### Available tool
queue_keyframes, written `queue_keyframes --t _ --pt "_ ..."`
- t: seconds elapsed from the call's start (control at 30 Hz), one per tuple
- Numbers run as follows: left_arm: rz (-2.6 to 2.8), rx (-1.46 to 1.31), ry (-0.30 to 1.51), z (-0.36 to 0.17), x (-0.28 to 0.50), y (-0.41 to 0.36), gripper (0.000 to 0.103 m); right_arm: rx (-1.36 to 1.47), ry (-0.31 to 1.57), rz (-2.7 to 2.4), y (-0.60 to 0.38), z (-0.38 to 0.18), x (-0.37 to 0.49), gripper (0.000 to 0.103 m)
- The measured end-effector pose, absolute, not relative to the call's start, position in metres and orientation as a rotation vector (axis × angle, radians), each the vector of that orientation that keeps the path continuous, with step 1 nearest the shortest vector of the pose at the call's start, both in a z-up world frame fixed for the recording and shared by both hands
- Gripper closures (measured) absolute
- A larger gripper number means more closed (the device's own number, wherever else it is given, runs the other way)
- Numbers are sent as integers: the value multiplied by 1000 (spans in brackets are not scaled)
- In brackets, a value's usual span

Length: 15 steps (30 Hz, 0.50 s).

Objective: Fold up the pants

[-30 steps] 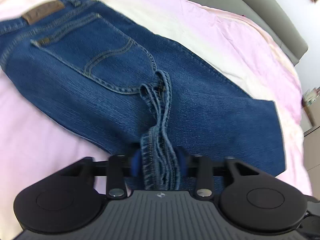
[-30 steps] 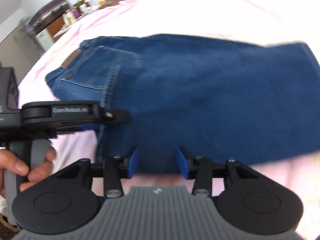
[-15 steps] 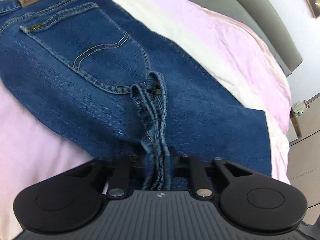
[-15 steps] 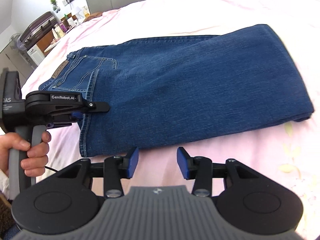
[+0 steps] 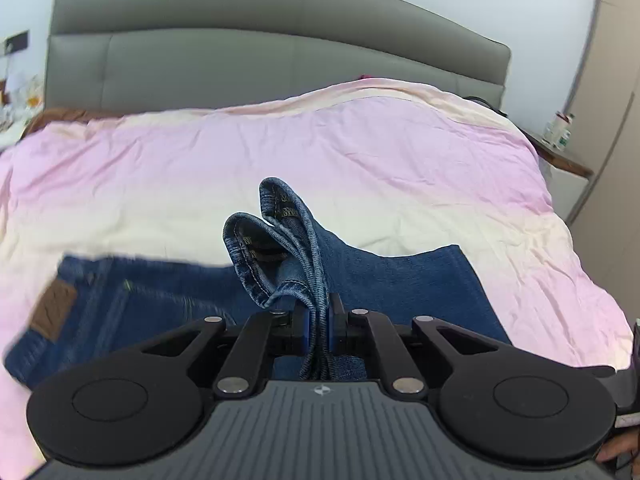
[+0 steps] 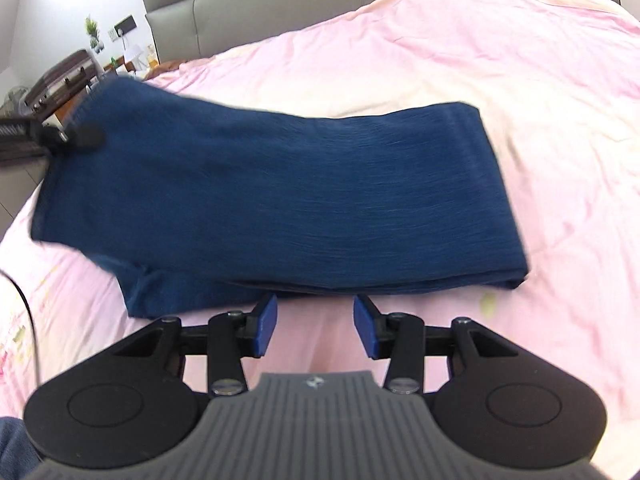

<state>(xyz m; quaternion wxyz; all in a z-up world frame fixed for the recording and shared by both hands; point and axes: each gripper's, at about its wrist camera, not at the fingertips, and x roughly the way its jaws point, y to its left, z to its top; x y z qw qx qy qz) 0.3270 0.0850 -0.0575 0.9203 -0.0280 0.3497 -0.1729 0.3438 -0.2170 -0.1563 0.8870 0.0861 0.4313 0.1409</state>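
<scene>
Blue jeans (image 5: 404, 280) lie folded lengthwise on a pink bedspread (image 5: 320, 148), the waist with its brown patch (image 5: 52, 310) at the left. My left gripper (image 5: 318, 322) is closing, its pads pressing on the bunched leg hems (image 5: 280, 224), which stand up above the jaws. In the right wrist view the lifted end of the jeans (image 6: 300, 192) rises at the left, where the left gripper's finger (image 6: 80, 136) holds it. My right gripper (image 6: 315, 330) stands open over bare sheet, just short of the jeans' near edge, with nothing between its pads.
A grey padded headboard (image 5: 280, 48) closes the far side of the bed. A nightstand with bottles (image 5: 560, 136) stands at the right. Kitchen appliances and a shelf (image 6: 60, 80) sit beyond the bed's left corner. A cable (image 6: 28, 308) runs over the sheet at the left.
The left gripper shut on the leg hems and rose with them, pulling that end of the jeans off the bed. The right gripper slid along the jeans' near edge and stayed open.
</scene>
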Motion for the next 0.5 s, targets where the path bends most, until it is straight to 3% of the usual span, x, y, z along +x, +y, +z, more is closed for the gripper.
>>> queue_keyframes --t 0.3,0.5 --pt "-274 124 764 -10 375 146 95 196 863 380 -212 -138 358 62" --pt "-129 216 882 -72 416 198 95 247 873 423 -191 -141 371 62"
